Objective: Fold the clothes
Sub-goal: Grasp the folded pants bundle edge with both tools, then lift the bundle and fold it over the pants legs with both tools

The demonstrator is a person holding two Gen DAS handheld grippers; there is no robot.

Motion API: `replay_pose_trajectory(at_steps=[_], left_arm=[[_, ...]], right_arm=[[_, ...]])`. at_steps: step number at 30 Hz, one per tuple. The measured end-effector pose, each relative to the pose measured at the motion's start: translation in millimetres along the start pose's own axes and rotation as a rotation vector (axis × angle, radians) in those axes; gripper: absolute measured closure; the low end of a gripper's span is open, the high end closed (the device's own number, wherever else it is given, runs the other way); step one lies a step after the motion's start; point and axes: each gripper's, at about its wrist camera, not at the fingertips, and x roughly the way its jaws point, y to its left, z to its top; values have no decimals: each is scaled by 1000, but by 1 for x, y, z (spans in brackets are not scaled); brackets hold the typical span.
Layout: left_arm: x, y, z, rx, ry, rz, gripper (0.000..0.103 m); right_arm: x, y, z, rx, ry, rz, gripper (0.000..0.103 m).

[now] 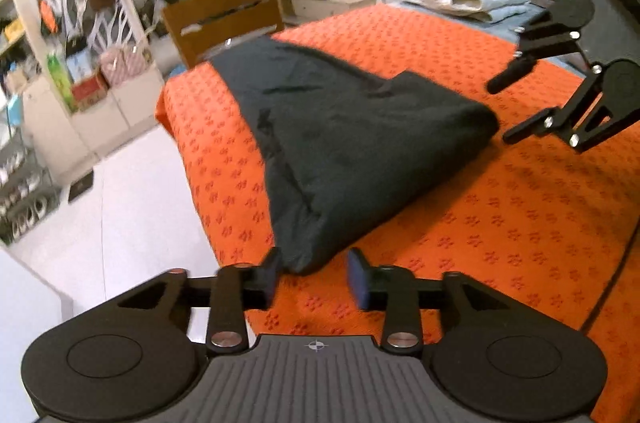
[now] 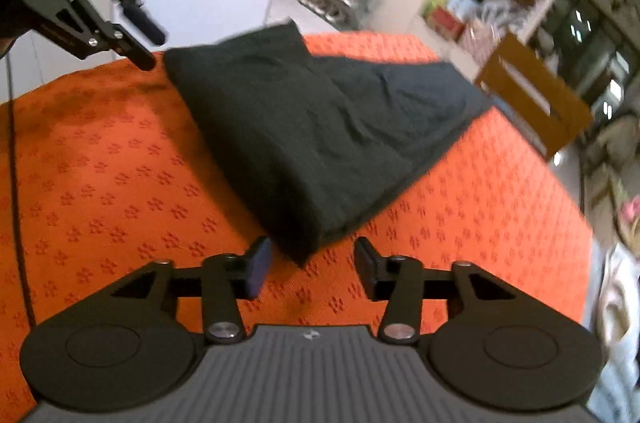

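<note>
A folded black garment [image 1: 352, 143] is laid on the orange-covered desk [image 1: 500, 223]; left claw [image 1: 314, 279] and right claw [image 2: 310, 263] are spread, empty.

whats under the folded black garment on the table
The folded black garment lies on an orange patterned tablecloth, which shows all around it. Whatever sits directly beneath the fabric, or between its layers, is covered and cannot be seen.

Orange patterned tablecloth [image 1: 500, 223], folded dark garment [image 1: 352, 143] lying on it
</note>
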Motion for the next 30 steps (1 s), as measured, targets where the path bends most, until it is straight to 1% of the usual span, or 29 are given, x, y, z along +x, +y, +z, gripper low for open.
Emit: replay_pose_trajectory(at_steps=[2, 4, 5, 8, 9, 11, 13, 14, 15, 16, 17, 18, 22, 24, 26, 27, 29, 30], left_arm=[[-2, -7, 3, 50, -21, -4, 53], [0, -14, 7, 105, -41, -7, 48], [1, -18, 8, 132, -49, -9, 46], [8, -27, 11, 210, -64, -20, 41], [10, -30, 12, 234, -66, -25, 37], [15, -34, 13, 275, -70, -38, 37], [20, -37, 14, 301, -76, -44, 37], [22, -39, 15, 311, -82, -44, 37], [24, -40, 16, 320, -86, -43, 37], [26, -41, 17, 324, -89, -42, 36], [29, -41, 18, 325, -91, -42, 36], [31, -41, 19, 326, -94, -37, 36], [42, -47, 19, 356, -108, 11, 36], [49, -52, 16, 404, -116, 55, 36], [56, -55, 11, 458, -122, 117, 36], [60, -55, 9, 470, -119, 135, 38], [64, -52, 8, 471, -108, 156, 55], [65, -50, 8, 460, -103, 160, 70]], right_arm=[[-2, 12, 9, -70, -35, 5, 42], [0, 23, 16, -136, -63, 22, 40], [2, 28, 20, -168, -77, 30, 37], [14, 44, 31, -275, -99, 34, 37], [18, 49, 34, -314, -106, 29, 37], [26, 56, 38, -391, -117, 7, 38], [32, 61, 40, -454, -123, -11, 40], [35, 63, 41, -478, -124, -20, 43], [38, 65, 42, -501, -121, -32, 51], [40, 66, 42, -520, -118, -44, 55], [42, 66, 42, -535, -118, -56, 63], [43, 65, 43, -541, -121, -64, 66], [38, 58, 50, -516, -142, -74, 67], [35, 52, 53, -496, -149, -78, 67], [32, 46, 57, -476, -156, -82, 67], [30, 42, 58, -464, -159, -83, 67], [29, 37, 58, -446, -162, -84, 67], [29, 35, 57, -444, -164, -86, 62]])
